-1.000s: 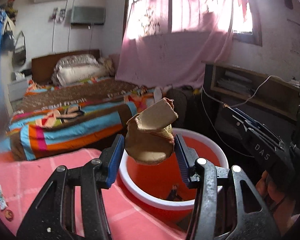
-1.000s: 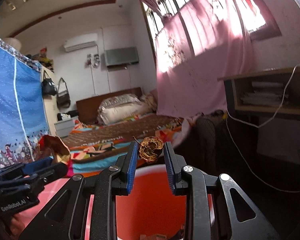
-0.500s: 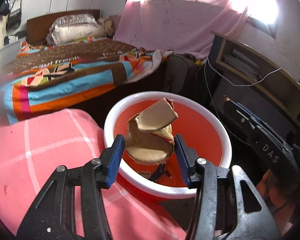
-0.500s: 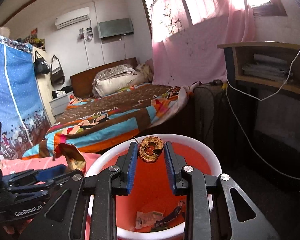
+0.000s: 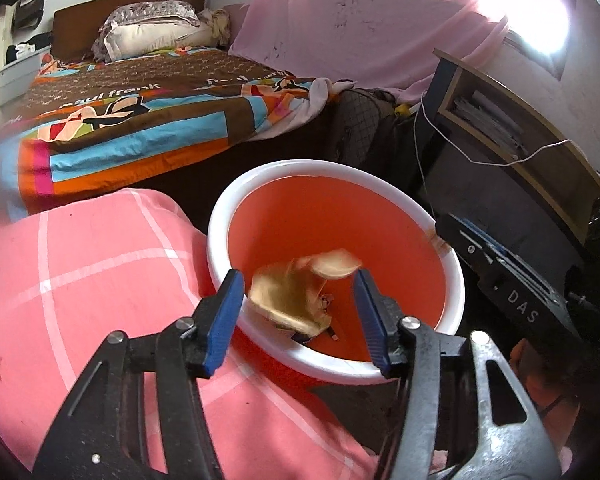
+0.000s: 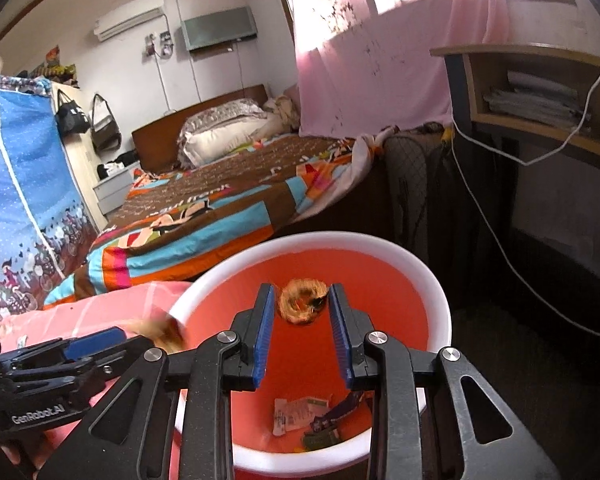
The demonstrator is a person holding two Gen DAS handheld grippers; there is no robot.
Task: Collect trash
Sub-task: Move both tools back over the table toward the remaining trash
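Note:
A red bin with a white rim (image 5: pixel 300 168) stands below both grippers. My left gripper (image 5: pixel 297 276) hangs over its near edge with jaws opening. A torn brown cardboard piece (image 5: pixel 288 300) is blurred between the pads and touches neither. My right gripper (image 6: pixel 301 290) is over the same bin rim (image 6: pixel 340 238), its jaws also opening. A brown ring-shaped scrap (image 6: pixel 302 306) sits blurred between its pads with a thin gap on each side. The right wrist view also shows the left gripper (image 6: pixel 60 360) low on the left, with the blurred cardboard (image 6: pixel 164 332) at its tips.
Wrappers (image 6: pixel 300 416) lie on the bin's floor. A pink checked cloth (image 5: pixel 80 280) covers the surface left of the bin. Behind it is a bed with a colourful blanket (image 5: pixel 140 100). A shelf unit with a hanging white cable (image 5: pixel 500 120) stands to the right.
Both grippers tipped down over the bin. The left jaws widened and the cardboard came loose. The right jaws parted slightly and the ring scrap slipped lower, blurred.

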